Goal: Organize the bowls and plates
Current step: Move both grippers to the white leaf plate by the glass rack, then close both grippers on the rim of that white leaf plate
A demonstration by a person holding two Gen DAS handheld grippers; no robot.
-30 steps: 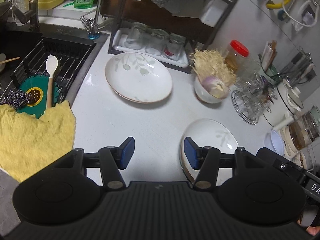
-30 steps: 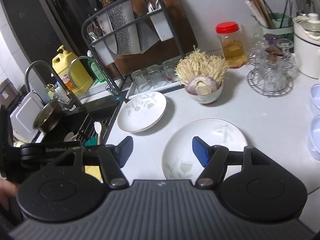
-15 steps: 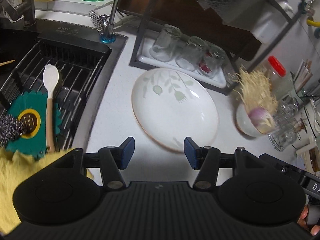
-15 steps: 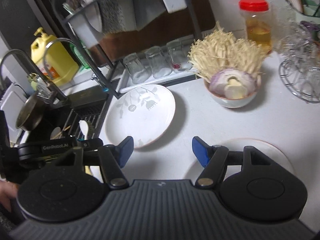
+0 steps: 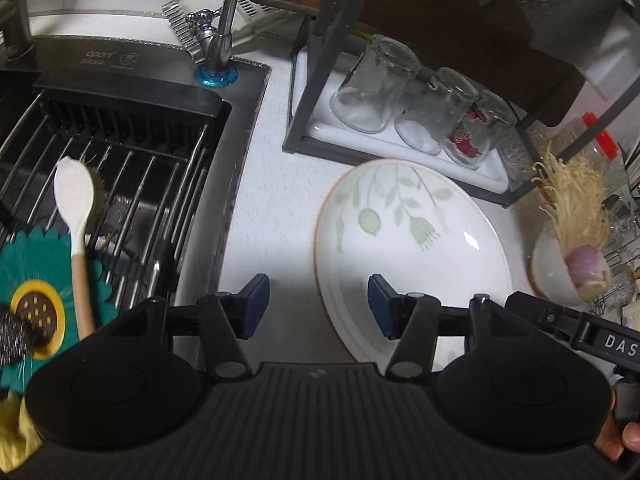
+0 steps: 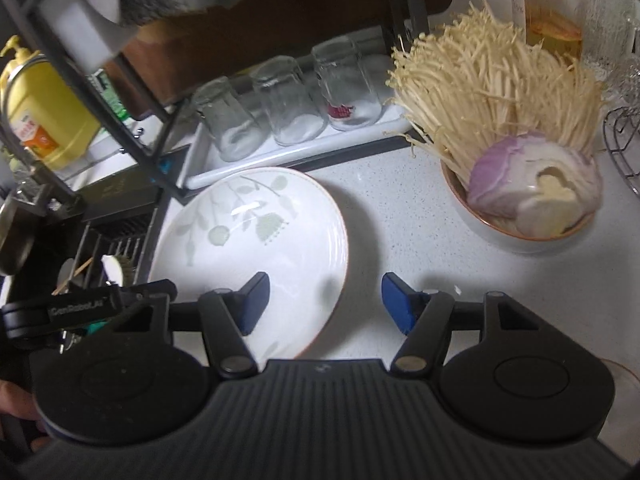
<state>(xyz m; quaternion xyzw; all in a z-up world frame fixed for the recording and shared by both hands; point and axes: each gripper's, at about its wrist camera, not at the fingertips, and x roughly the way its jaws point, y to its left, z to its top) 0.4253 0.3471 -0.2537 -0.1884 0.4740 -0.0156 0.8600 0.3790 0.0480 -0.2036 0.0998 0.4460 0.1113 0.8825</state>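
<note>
Both grippers, left gripper (image 5: pixel 318 306) and right gripper (image 6: pixel 325 303), open-jawed, straddle opposite rims of white leaf-patterned ceramic plate (image 5: pixel 416 256) near countertop's sink edge.

Sink side: black wire rack (image 5: pixel 132 168) holding a white spatula (image 5: pixel 74 216) with wooden handle, its shaft lying across a teal flower-shaped mat (image 5: pixel 36 312); faucet (image 5: pixel 218 46) behind on a blue base. On the white surface (image 5: pixel 276 184), three upturned glasses (image 6: pixel 288 108) sit in a white tray (image 6: pixel 296 150) under a dark frame shelf (image 5: pixel 320 60). Yellow bottle (image 6: pixel 40 116) far left, red-lidded jar (image 6: pixel 550 8) at back right.
</note>
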